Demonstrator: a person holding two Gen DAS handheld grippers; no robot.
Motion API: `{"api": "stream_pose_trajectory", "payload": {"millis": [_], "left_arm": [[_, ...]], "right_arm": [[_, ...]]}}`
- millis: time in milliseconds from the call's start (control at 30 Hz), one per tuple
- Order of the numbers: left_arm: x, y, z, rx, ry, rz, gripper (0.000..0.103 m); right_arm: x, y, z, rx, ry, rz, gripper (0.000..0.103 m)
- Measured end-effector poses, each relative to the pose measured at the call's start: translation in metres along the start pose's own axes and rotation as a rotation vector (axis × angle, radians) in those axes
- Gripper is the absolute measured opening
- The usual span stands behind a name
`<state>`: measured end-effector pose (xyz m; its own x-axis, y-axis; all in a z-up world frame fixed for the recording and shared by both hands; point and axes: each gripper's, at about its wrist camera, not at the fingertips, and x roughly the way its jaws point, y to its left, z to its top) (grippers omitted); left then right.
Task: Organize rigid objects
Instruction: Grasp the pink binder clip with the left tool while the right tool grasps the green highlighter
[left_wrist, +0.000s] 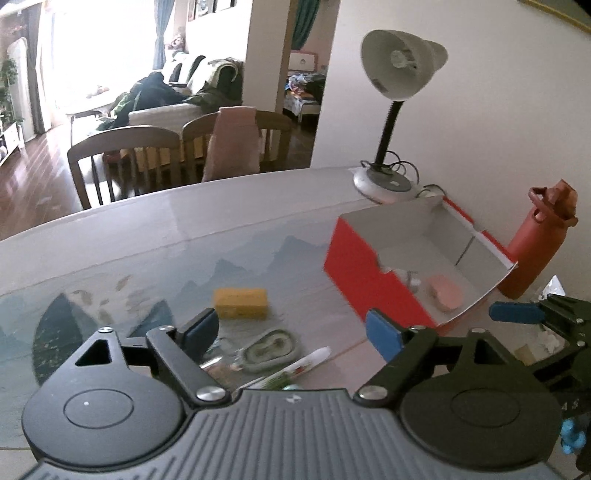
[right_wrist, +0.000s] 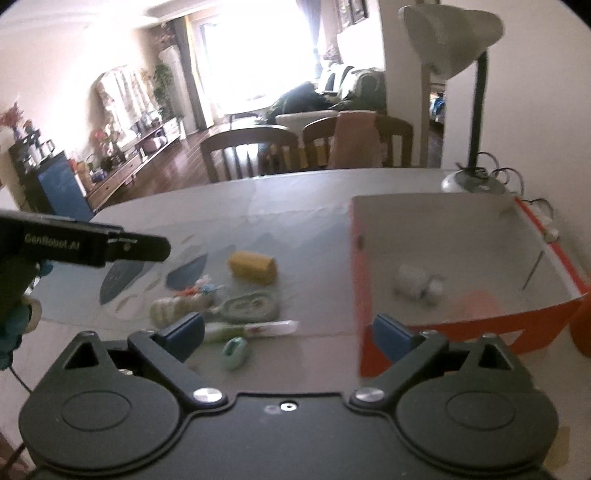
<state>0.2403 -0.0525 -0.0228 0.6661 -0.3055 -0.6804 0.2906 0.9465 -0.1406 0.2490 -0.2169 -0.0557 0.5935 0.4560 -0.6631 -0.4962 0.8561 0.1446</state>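
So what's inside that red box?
The red box holds a small white object and a pink round thing. Its near wall hides part of the floor.

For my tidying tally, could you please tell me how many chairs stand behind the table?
2: one chair toward the left, one chair beside it with a pink cloth draped over its back. Others may be hidden.

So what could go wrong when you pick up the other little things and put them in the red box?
The red box sits right beside the right hand-held gripper, so a reach could bump or shove it. The small things are crowded: the white tube lies against the grey-green oval case, so grabbing one might drag the other. The orange bottle behind the box could tip.
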Motion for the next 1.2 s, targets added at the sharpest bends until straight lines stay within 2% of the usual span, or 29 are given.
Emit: {"api": "stream_pose_trajectory", "payload": {"millis": [267, 433, 467, 500, 700, 1033, 1200], "left_arm": [[-0.005, 0.035, -0.026, 0.005, 0.024, 0.027, 0.091], [-0.004, 0.051, -0.047, -0.002, 0.024, 0.016, 0.093], [-0.003, 0.053, -0.05, -0.007, 0.026, 0.017, 0.094], [-0.002, 0.056, -0.054, -0.014, 0.029, 0.019, 0.103], [0.011, 0.076, -0.079, -0.074, 0.08, 0.04, 0.103], [0.03, 0.084, -0.12, -0.077, 0.15, 0.099, 0.103], [0.039, 0.082, -0.135, -0.087, 0.186, 0.094, 0.103]], "right_arm": [[0.009, 0.053, -0.025, -0.066, 0.041, 0.028, 0.097], [0.023, 0.074, -0.042, -0.089, 0.083, 0.034, 0.097], [0.026, 0.077, -0.045, -0.097, 0.089, 0.033, 0.097], [0.03, 0.081, -0.049, -0.102, 0.098, 0.031, 0.097], [0.052, 0.103, -0.068, -0.132, 0.136, 0.045, 0.097], [0.08, 0.126, -0.091, -0.196, 0.167, 0.052, 0.097], [0.089, 0.133, -0.1, -0.209, 0.163, 0.045, 0.096]]}}
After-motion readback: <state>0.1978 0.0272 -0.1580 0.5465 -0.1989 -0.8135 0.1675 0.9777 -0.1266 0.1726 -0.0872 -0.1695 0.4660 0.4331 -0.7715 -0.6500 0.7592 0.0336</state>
